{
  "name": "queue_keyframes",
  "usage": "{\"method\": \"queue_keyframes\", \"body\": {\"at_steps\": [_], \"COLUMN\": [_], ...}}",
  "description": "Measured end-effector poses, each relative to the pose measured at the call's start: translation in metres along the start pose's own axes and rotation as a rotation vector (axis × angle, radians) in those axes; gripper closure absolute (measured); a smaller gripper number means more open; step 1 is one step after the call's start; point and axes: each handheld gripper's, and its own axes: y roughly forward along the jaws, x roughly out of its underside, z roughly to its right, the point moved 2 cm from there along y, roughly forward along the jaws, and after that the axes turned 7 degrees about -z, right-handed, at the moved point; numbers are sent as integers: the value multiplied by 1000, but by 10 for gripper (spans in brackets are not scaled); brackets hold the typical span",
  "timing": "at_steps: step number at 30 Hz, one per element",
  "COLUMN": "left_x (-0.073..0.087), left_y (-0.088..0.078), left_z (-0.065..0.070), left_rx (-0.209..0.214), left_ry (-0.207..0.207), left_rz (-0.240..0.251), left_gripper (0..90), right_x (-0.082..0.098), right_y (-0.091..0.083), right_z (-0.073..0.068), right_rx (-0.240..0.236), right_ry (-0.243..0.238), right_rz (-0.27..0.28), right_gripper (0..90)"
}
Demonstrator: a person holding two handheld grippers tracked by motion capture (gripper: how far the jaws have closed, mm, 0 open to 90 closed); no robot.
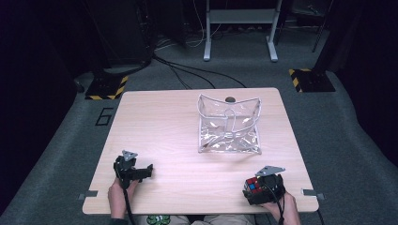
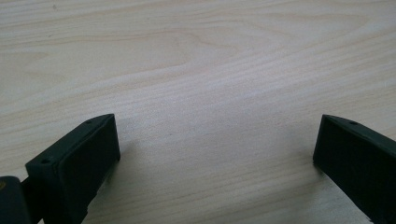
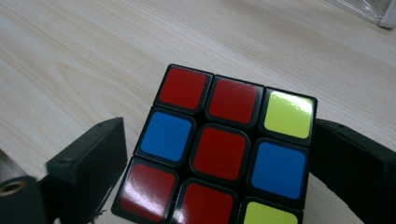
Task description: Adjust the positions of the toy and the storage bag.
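Note:
A scrambled puzzle cube [image 1: 253, 186] with red, blue and yellow-green tiles sits near the table's front right corner. My right gripper [image 1: 257, 188] straddles it, held from below by a hand. In the right gripper view the cube [image 3: 219, 154] sits between the two black jaws of my right gripper [image 3: 219, 135]. The right jaw lies against the cube's side, and a thin gap shows at the left jaw's tip. My left gripper [image 1: 146, 171] rests low at the front left, open. In the left gripper view, my left gripper [image 2: 217, 135] has only bare wood between its jaws.
A clear plastic container [image 1: 206, 108] with bowed walls stands on the far middle-right of the light wooden table [image 1: 155, 122]. Cables and a metal frame stand on the grey floor beyond the table. Yellow-black striped blocks sit at both far corners.

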Motion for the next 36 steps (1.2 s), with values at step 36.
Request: {"method": "queue_keyframes", "body": {"at_steps": [36], "left_x": [0], "left_y": [0], "left_z": [0], "left_rx": [0], "left_ry": [0], "left_rz": [0], "left_gripper": [3], "right_x": [-13], "right_y": [-11], "right_z": [8], "right_rx": [59], "right_ry": [-12], "right_rz": [114], "right_gripper": [333]}}
